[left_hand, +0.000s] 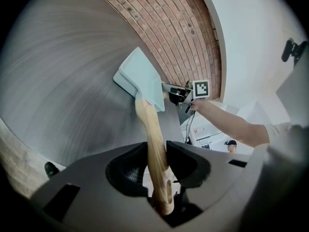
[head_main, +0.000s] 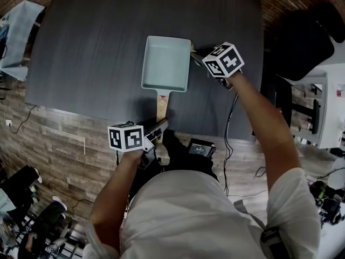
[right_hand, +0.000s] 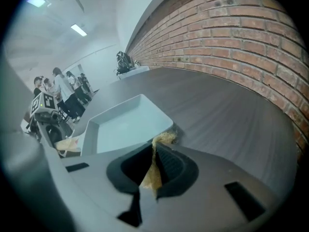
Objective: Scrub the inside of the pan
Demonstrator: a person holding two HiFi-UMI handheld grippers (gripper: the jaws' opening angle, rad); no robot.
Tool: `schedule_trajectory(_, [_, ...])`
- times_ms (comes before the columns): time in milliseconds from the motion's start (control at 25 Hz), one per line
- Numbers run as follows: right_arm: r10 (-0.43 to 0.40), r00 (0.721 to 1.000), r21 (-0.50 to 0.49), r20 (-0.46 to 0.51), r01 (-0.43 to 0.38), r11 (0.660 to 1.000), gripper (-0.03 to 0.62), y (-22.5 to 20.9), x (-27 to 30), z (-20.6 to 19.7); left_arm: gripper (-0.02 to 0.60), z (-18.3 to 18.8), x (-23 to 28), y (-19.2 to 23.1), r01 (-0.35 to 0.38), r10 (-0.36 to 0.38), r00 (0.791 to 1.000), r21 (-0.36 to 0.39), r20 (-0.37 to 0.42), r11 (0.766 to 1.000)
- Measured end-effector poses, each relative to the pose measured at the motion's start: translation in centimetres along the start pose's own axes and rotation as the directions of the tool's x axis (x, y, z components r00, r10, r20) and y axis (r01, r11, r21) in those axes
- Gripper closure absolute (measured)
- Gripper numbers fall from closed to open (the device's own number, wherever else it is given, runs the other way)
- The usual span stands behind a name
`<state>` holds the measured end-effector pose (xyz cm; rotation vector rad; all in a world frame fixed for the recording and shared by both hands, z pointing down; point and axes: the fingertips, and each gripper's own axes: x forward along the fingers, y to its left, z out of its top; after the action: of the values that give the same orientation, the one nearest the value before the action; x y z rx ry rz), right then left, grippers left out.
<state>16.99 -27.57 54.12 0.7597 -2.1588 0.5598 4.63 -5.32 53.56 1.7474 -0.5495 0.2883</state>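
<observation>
A pale teal rectangular pan (head_main: 165, 63) lies on the dark table (head_main: 97, 47), its wooden handle (head_main: 161, 106) pointing toward me. My left gripper (head_main: 156, 128) is shut on the end of that handle (left_hand: 153, 134), which runs up between the jaws to the pan (left_hand: 140, 79). My right gripper (head_main: 198, 56) hovers at the pan's right rim. In the right gripper view it (right_hand: 155, 154) is shut on a yellowish fibrous scrubbing pad (right_hand: 163, 139), whose tip pokes out just above the pan's near corner (right_hand: 164, 122). The pan's inside (right_hand: 123, 124) looks bare.
The table's near edge (head_main: 108, 115) runs just under the pan handle, with wood-plank floor below. A black chair (head_main: 302, 42) and white furniture (head_main: 329, 112) stand to the right. Cables (head_main: 229, 144) trail on the floor. People stand far off (right_hand: 63, 93).
</observation>
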Motion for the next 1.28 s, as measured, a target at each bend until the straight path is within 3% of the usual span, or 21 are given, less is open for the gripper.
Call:
schedule_trajectory(680, [0.127,0.992,-0.008,-0.004,-0.127,0.992,0.56,6.6,-1.1,-3.4,0.453,-0.2,0.3,-0.2,0.021,-0.021,0.999,0.016,-0.033,1.0])
schedule_trajectory(1280, [0.154,0.988,0.05,-0.006,-0.153,0.987,0.56,10.9,-2.3,-6.1,0.453,-0.3,0.4,-0.1,0.042,-0.04,0.996,0.021,-0.086,0.999])
